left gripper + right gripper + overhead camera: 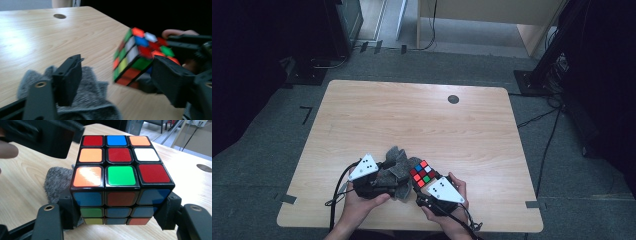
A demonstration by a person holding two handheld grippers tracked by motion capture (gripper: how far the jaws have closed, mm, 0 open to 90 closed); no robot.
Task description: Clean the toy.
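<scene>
The multicoloured plastic puzzle cube (121, 178) is clamped between the two black jaws of the right gripper (121, 217), which press on its lower side faces and hold it clear of the light wooden table (422, 115), near the table's front edge and about midway along it. In the high view the cube (422, 173) sits just ahead of the right gripper (428, 186). A crumpled grey fabric cloth (395, 170) lies on the table just beside the cube, toward the left. The left gripper (117, 82) stands over the cloth (92, 100); its jaws are spread wide with nothing pinched between them. A small dark round grommet (453, 99) is set in the table near the far right corner.
</scene>
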